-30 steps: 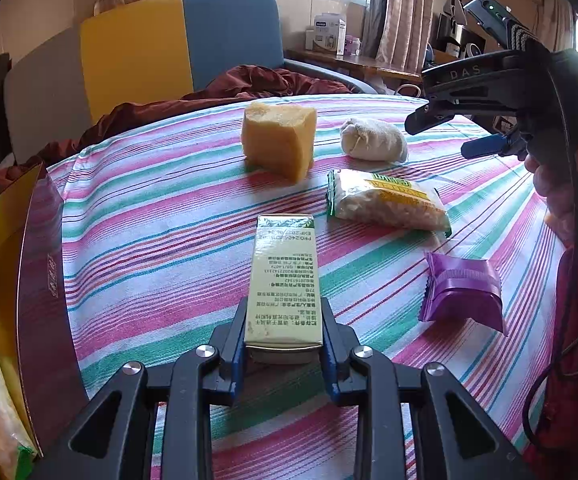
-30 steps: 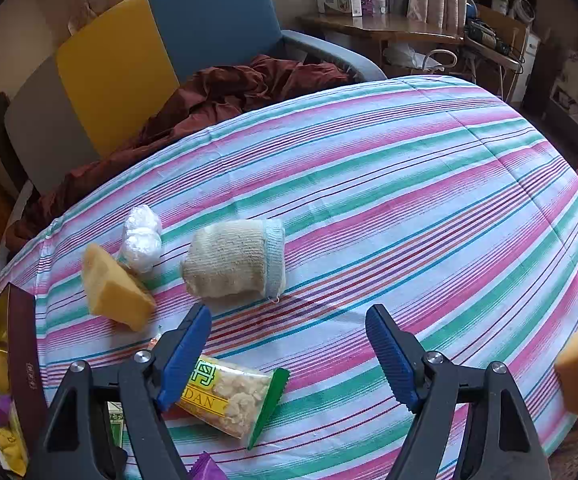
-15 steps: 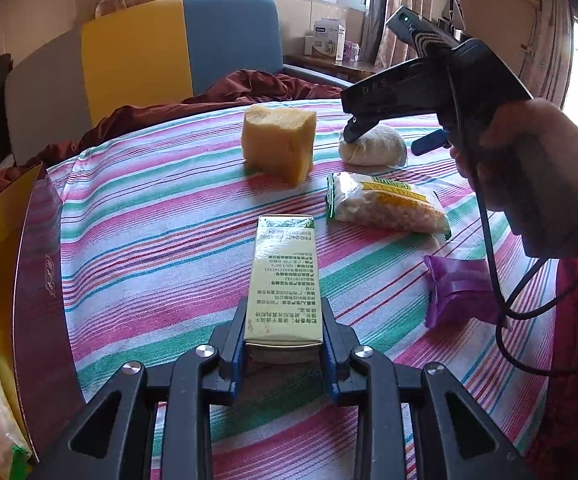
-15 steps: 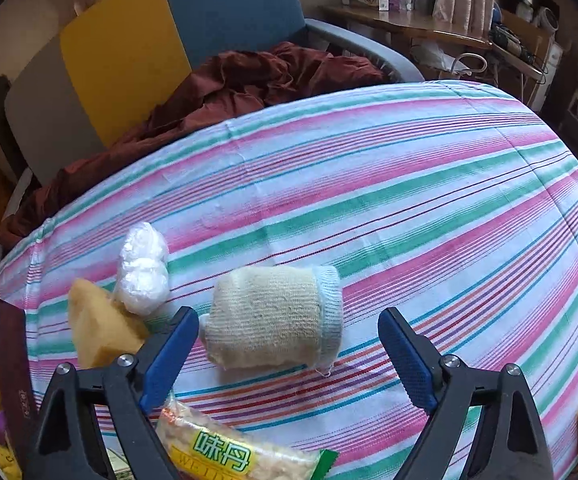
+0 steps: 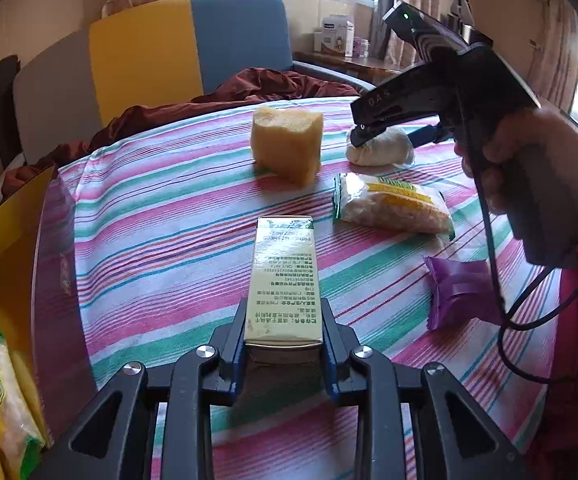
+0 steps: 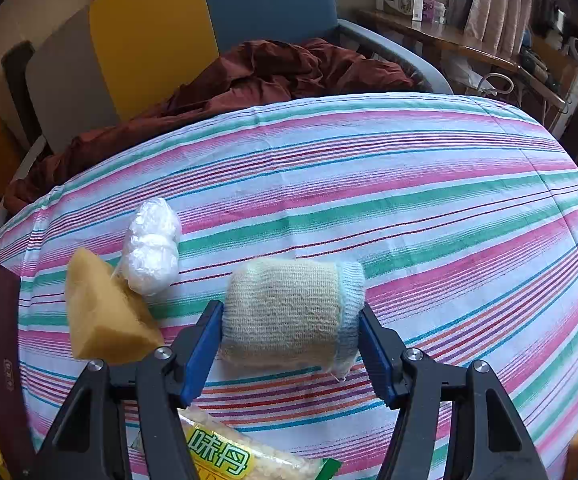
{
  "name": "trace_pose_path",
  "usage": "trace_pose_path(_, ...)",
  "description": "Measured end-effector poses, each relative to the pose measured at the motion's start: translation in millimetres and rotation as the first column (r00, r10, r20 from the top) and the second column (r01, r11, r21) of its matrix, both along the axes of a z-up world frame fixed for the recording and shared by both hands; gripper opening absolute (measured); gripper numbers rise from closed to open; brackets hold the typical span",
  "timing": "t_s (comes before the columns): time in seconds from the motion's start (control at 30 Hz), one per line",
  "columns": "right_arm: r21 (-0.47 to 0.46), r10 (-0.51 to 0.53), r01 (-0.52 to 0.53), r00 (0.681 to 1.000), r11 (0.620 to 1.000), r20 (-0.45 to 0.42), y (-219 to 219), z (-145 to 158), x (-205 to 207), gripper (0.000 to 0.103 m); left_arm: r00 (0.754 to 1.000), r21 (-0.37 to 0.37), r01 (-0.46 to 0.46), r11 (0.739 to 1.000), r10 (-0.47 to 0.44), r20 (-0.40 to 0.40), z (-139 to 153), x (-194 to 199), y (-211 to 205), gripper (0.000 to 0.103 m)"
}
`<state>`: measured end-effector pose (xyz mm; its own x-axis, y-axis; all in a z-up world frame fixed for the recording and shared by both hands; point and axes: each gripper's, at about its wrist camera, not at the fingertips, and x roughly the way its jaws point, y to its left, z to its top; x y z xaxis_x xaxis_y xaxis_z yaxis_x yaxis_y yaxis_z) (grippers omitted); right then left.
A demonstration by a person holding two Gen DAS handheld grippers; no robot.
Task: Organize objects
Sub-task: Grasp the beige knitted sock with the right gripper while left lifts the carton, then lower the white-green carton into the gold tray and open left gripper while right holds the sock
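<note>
My left gripper [image 5: 284,342] is shut on the near end of a green and gold carton [image 5: 285,276] that lies on the striped tablecloth [image 5: 161,220]. My right gripper [image 6: 291,332] has its blue pads against both ends of a rolled beige sock [image 6: 289,310] with a pale blue cuff; the sock rests on the cloth. In the left wrist view the right gripper [image 5: 385,136] sits over that same sock [image 5: 381,152] at the far right. A yellow sponge [image 5: 287,142] stands behind the carton.
A snack packet [image 5: 393,204] and a purple wrapper [image 5: 461,292] lie right of the carton. A white plastic bundle [image 6: 151,246] sits beside the sponge [image 6: 105,312]. An open box [image 5: 5,280] with packets is at the left edge. A chair with dark red cloth [image 6: 273,76] stands behind.
My right gripper has come down and forward onto the sock, and its jaws have narrowed from wide open to touching both ends. The left gripper and carton have not moved.
</note>
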<state>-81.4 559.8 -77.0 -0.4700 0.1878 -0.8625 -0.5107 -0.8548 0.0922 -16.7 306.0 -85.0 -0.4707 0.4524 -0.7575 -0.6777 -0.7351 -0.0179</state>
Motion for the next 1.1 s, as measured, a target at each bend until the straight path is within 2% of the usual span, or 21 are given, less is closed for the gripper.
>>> trace_pose_path(0.23,0.01,0.005,-0.005,1.0,1.0,0.0,-1.7,1.3,-0.7,0.065,0.993,0.009,-0.004,1.0,0.005,-0.116,51.1,20.8,-13.9,0.029)
trace_pose_path(0.43,0.036,0.016,-0.016,1.0,0.999,0.004,-5.4,2.5,-0.5,0.065,0.977,0.015,-0.058,0.998,0.059,-0.203,93.8,32.2,-43.5,0.029)
trace_pose_path(0.6,0.039,0.011,-0.011,1.0,0.999,0.0,-5.3,3.2,1.9,0.065,0.96,0.003,-0.105,0.995,0.102,-0.262,115.4,35.7,-65.6,0.029)
trace_pose_path(0.9,0.044,-0.018,0.019,1.0,0.999,-0.006,-3.4,3.1,6.6,0.065,0.939,0.006,-0.184,0.983,0.177,-0.295,124.7,31.7,-104.8,0.029)
trace_pose_path(1.1,0.048,-0.04,0.04,0.999,0.998,-0.005,-2.6,3.8,9.3,0.065,0.941,0.007,-0.226,0.974,0.22,-0.258,113.1,18.6,-127.6,0.029)
